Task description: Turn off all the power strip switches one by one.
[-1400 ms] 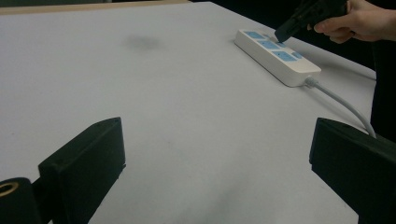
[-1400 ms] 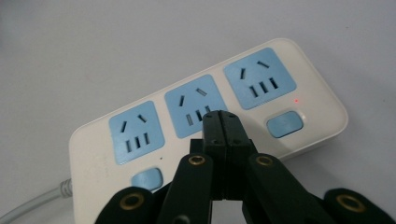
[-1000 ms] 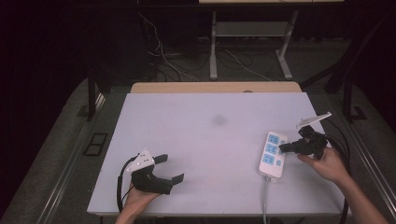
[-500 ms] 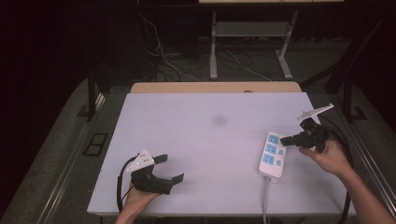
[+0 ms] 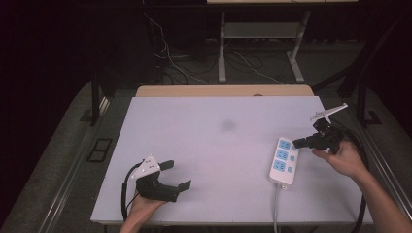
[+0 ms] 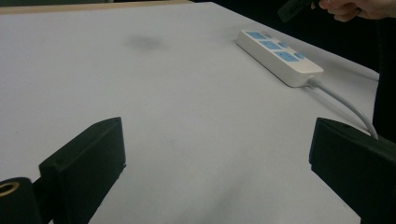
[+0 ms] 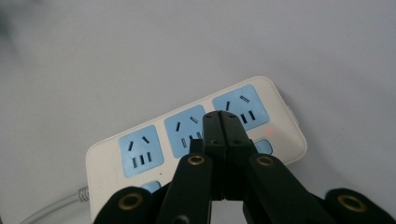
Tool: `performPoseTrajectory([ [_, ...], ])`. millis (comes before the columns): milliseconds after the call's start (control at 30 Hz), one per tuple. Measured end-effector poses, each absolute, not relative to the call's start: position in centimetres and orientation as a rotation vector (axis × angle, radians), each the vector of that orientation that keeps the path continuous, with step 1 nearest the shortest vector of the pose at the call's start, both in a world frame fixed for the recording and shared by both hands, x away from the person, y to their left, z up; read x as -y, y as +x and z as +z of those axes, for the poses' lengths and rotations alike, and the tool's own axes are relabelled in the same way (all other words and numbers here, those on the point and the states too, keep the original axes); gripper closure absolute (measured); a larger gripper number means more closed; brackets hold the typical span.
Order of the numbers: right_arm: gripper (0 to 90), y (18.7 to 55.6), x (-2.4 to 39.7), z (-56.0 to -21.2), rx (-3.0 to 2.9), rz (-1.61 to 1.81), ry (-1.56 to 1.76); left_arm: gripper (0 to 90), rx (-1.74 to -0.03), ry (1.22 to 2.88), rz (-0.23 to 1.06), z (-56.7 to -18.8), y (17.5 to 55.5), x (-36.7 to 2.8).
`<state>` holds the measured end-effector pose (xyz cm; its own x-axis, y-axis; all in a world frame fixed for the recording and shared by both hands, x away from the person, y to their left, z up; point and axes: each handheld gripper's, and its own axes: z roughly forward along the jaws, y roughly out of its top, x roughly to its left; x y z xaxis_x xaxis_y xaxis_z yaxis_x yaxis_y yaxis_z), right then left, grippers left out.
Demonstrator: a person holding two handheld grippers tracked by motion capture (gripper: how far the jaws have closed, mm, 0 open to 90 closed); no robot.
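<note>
Lying lengthwise near the white table's [image 5: 204, 145] right edge, cord end toward the person: power strip [image 5: 283, 162] (three blue sockets), right gripper [image 5: 297, 142] closed empty above, left gripper [image 5: 176, 175] gaping empty.

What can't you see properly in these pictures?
1. Whether the shut right gripper touches the power strip: the right gripper view looks from above, so its jaws hide any gap.
2. Where the strip's cord ends: the high view's bottom edge cuts it off.
3. The strip's small buttons: in the right gripper view the jaws cover most of them.
4. What the grey smudge on the table is: too faint.
</note>
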<state>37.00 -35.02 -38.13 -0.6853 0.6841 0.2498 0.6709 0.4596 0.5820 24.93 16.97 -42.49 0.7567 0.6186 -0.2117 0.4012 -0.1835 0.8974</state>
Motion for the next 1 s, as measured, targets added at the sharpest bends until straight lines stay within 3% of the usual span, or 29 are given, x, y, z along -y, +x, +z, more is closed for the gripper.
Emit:
performPoseTrajectory([
  [1000, 89.8, 39.1, 35.5, -40.8, -2.694, 0.990, 1.302, 2.2, -0.794, 1.814, 0.251, -42.4, 24.9, -17.2],
])
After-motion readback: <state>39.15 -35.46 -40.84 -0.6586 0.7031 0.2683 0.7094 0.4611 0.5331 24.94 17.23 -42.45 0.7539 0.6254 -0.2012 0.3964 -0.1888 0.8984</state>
